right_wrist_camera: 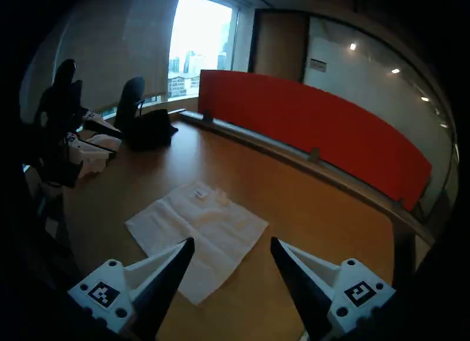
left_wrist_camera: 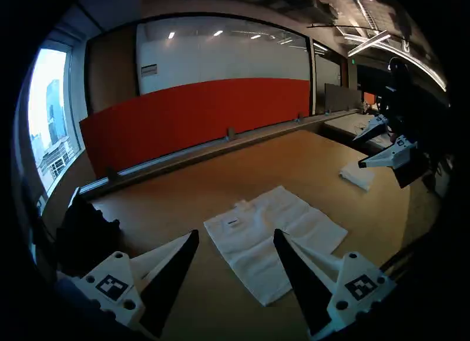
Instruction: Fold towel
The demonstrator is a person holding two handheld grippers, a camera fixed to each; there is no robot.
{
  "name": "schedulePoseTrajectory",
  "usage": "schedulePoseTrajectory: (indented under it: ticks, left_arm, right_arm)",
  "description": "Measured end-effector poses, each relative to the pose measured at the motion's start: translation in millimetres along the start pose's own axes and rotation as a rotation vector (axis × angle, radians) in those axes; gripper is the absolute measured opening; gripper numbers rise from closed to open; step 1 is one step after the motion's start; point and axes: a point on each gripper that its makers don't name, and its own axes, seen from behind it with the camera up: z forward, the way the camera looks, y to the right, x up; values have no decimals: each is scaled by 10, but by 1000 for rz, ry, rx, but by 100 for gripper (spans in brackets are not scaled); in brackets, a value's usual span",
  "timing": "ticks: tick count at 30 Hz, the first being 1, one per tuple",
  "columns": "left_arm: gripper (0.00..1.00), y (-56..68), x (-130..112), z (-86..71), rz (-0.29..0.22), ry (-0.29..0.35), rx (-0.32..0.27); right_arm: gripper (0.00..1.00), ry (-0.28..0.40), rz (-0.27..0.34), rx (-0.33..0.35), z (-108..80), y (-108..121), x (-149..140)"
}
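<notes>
**A:** Where does the towel lie?

**B:** A white towel (left_wrist_camera: 258,223) lies spread flat on a wooden desk (left_wrist_camera: 264,159), creased into squares, with a small label (left_wrist_camera: 233,222) near one edge. In the left gripper view it sits just ahead of the left claw (left_wrist_camera: 235,232), and its near part shows between the two dark fingers.

**A:** How does that claw stand?

**B:** Its fingers are spread wide, above the cloth and pinching nothing.

**A:** And the other one?

**B:** In the right gripper view the right claw (right_wrist_camera: 232,240) is also spread wide and holds nothing. The same towel (right_wrist_camera: 200,223) lies ahead of it and slightly to the left, and one corner reaches the gap between the fingers.

**A:** What else is on the desk?

**B:** A small folded white cloth (left_wrist_camera: 357,175) rests well apart from the towel, toward the right of the left gripper view. A black bag (right_wrist_camera: 150,130) sits at the far end, beside a dark chair (right_wrist_camera: 130,97).

**A:** And behind the desk?

**B:** A long red panel (right_wrist_camera: 317,124) runs along the far edge. A bright window (right_wrist_camera: 202,41) shows city buildings.
</notes>
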Motion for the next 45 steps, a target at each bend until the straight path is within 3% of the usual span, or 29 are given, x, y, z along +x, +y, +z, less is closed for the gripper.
schedulePoseTrajectory:
  ticks: [15, 23, 45]
  left_arm:
    - [94, 310, -711, 181, 16, -100, -38]
    - [94, 438, -1043, 304, 12, -154, -74]
    - [94, 628, -1793, 599, 43, -294, -139]
  right_arm:
    - [100, -83, -30, 47, 307, -286, -617]
    - [100, -133, -18, 60, 458, -392, -928]
    - [100, -249, -35, 103, 707, -576, -1603]
